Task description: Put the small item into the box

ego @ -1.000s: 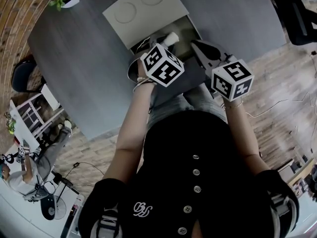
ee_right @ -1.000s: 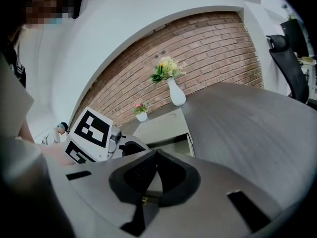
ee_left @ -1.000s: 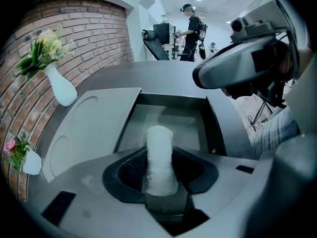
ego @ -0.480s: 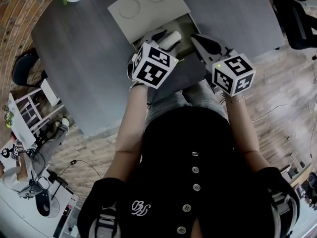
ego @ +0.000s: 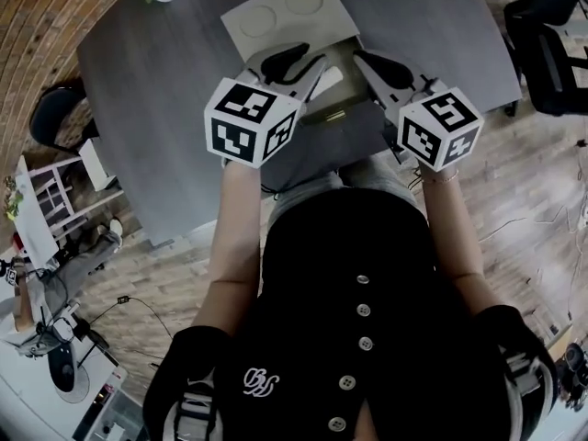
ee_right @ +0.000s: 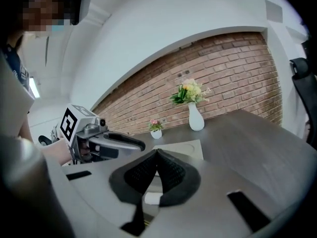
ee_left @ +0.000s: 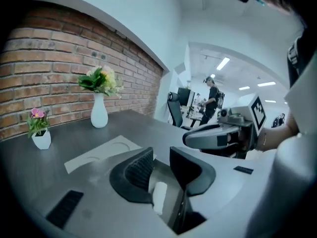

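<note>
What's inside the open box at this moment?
A small white item lies inside the box, loose below the open jaws of the left gripper. Those jaws cover much of the box floor, so anything else inside can't be seen.

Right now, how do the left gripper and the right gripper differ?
The left gripper has its jaws apart; the right gripper has them together at the tips. The left gripper hangs at the left side of the box, the right gripper at its right. Both are empty; the small white item lies in it.
</note>
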